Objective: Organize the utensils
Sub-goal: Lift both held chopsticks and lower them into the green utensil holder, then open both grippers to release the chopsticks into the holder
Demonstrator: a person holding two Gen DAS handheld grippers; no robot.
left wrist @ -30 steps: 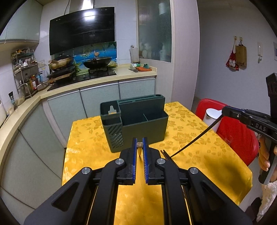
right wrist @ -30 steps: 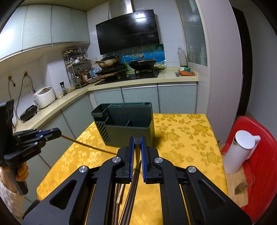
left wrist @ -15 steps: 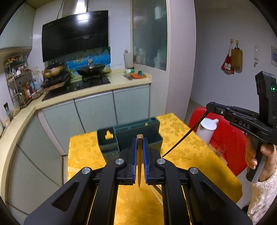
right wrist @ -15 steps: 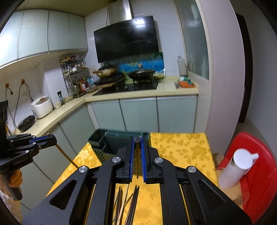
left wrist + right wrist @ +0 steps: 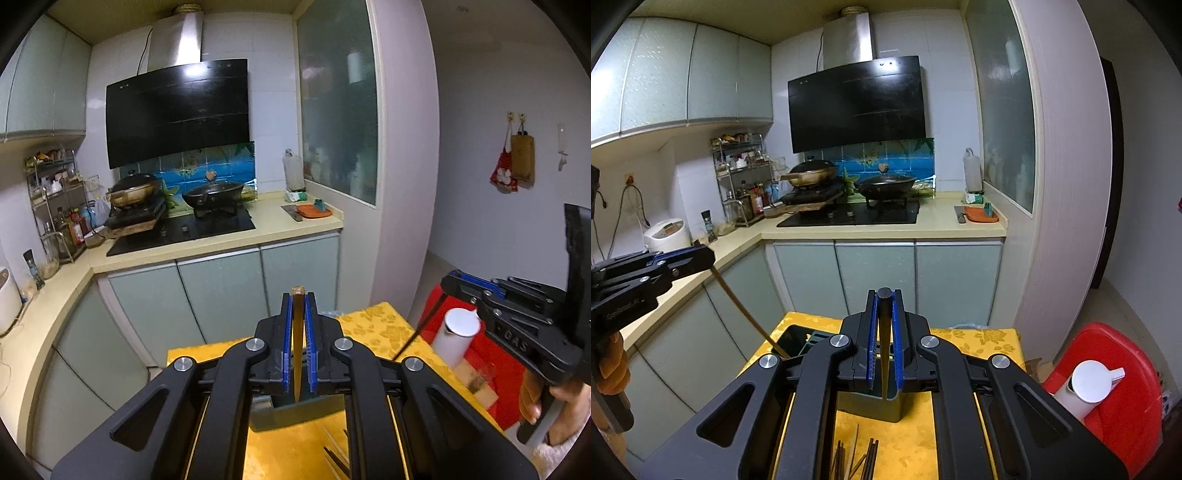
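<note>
the left tool is clenched on a brown chopstick, which stands nearly upright between its blue pads, blunt end poking out above the tips. seen from the right wrist camera, that chopstick slants down from the left tool toward the dark green utensil holder, its lower end over the holder's left compartment; whether it touches the holder i cannot tell.

the right tool is clenched on a black chopstick, also held close to upright, round end up, its lower end hanging in front of the holder. from the left wrist camera the right tool shows at the right edge with the person's hand wrapped round its grip, and the black chopstick runs down and leftward from it.

the utensil holder sits on the worktop, which wears a yellow floral cloth; most of the holder is hidden behind the tools' arms. more loose chopsticks lie on the cloth nearer the cameras, in front of the holder. a white kettle stands on a red chair just beside the worktop on the right.
</note>
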